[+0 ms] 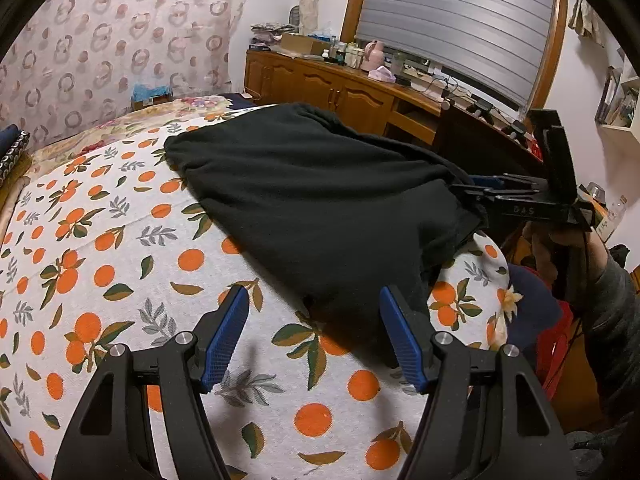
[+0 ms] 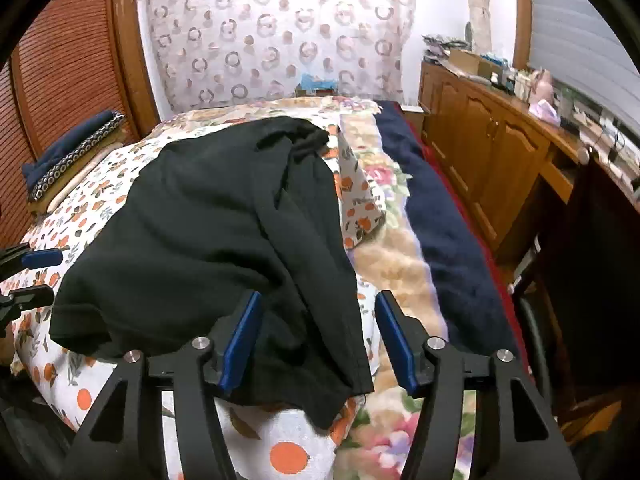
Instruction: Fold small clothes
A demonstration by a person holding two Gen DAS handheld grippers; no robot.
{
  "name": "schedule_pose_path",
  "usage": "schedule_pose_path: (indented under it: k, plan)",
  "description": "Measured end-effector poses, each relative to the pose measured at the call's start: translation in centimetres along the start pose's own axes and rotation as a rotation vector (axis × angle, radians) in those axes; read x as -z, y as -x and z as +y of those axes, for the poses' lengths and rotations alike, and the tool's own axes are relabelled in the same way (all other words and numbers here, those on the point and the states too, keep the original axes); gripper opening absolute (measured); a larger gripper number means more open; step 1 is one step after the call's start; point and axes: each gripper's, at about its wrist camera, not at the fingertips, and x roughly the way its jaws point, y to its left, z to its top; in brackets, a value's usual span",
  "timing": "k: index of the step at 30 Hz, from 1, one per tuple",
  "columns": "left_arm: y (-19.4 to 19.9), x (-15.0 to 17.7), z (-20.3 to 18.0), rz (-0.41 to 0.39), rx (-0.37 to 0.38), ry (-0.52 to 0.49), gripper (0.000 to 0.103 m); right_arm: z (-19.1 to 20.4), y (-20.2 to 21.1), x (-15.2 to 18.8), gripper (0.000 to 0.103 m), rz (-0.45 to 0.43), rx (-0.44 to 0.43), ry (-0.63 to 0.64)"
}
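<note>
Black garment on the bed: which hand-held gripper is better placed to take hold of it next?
Probably the right hand-held gripper: its open jaws straddle the black garment at its near hem. The left hand-held gripper, also open, mostly frames the orange-print sheet.

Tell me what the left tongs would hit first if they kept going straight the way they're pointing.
Most likely the near edge of the black garment, which lies just ahead of the open left tongs on the orange-print sheet. Since they angle downward, they might touch the sheet first; depth is hard to judge here.
</note>
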Motion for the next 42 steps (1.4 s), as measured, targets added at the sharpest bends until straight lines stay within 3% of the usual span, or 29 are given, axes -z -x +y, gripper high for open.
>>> schedule_pose_path:
  k: [9, 15, 17, 18, 22, 23, 24, 25, 27, 34, 42]
  plan:
    - [-0.6, 0.3, -0.2, 0.022, 0.009, 0.0, 0.069, -0.2, -1.2, 1.0, 0.065, 0.031, -0.083, -0.074]
    - [-0.9, 0.4, -0.6, 0.032, 0.083, 0.002, 0.069, -0.2, -1.1, 1.5, 0.065, 0.042, -0.117, -0.078]
    - [-1.2, 0.3, -0.6, 0.046, 0.095, 0.009, 0.062, -0.3, -0.9, 1.7, 0.065, 0.045, -0.128, -0.084]
    - [-1.4, 0.5, -0.7, 0.057, 0.105, 0.01, 0.052, -0.3, -0.9, 1.8, 0.06, 0.046, -0.133, -0.086]
    - [-2.2, 0.8, -0.7, 0.096, 0.133, 0.014, 0.033, 0.8, -0.4, 2.0, 0.047, 0.035, -0.14, -0.064]
    - [-2.4, 0.8, -0.8, 0.105, 0.146, 0.013, 0.026, 1.1, -0.2, 2.1, 0.039, 0.028, -0.124, -0.046]
    - [-2.4, 0.8, -0.8, 0.108, 0.153, 0.012, 0.018, 1.3, 0.0, 2.0, 0.02, 0.022, -0.117, -0.031]
    - [-2.4, 0.8, -0.9, 0.108, 0.154, 0.007, 0.014, 1.6, 0.3, 2.0, 0.013, 0.016, -0.119, -0.012]
    - [-2.1, 0.7, -1.2, 0.093, 0.144, -0.01, 0.006, 2.1, 0.9, 1.9, 0.011, 0.0, -0.086, 0.047]
    - [1.3, -1.9, -0.3, -0.033, 0.176, 0.037, 0.005, 2.7, 3.7, 0.3, 0.01, -0.091, -0.105, 0.093]
    - [3.2, -7.3, 3.3, -0.156, 0.138, 0.086, 0.005, 3.9, 4.3, -6.3, 0.01, -0.2, -0.12, 0.131]
